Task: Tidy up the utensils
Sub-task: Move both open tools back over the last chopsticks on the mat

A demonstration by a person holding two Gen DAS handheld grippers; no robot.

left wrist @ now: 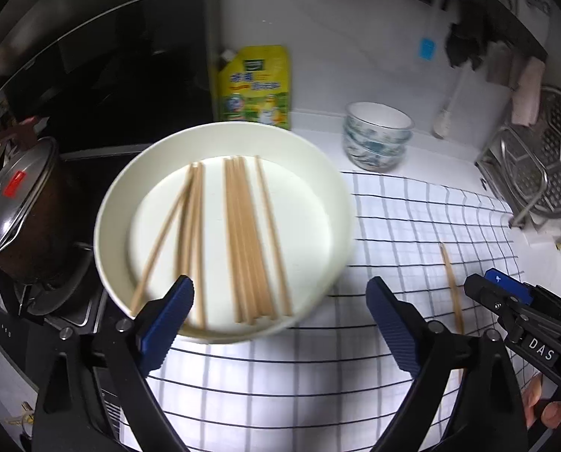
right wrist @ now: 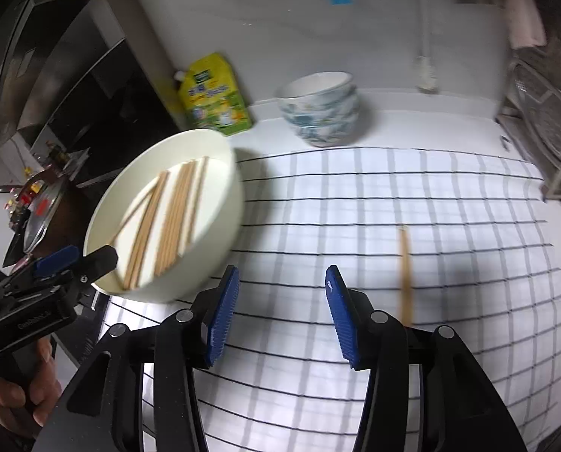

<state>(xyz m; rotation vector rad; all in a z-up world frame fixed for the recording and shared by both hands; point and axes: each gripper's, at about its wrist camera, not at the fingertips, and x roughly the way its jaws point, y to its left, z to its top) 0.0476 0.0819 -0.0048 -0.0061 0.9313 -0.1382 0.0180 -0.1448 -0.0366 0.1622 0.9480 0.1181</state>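
Both tongs empty: left tongs (left wrist: pixel 280 309) spread wide over the plate (left wrist: pixel 122 196), right tongs (right wrist: pixel 282 301) partly open above the checked cloth (right wrist: pixel 355 207). Most chopsticks (left wrist: pixel 243 237) lie gathered on the plate; a stray chopstick (right wrist: pixel 405 271) rests on the cloth, likely next.

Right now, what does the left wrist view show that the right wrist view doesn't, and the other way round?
Only the left wrist view: the full glass-lidded pot beside the plate, the metal rack sharply, and the right claw from outside.
Only the right wrist view: the left claw from outside at the plate's rim, and the hand holding it.
Both: the white plate of chopsticks, the stray chopstick on the checked cloth, the stacked bowls, and the yellow pouch.
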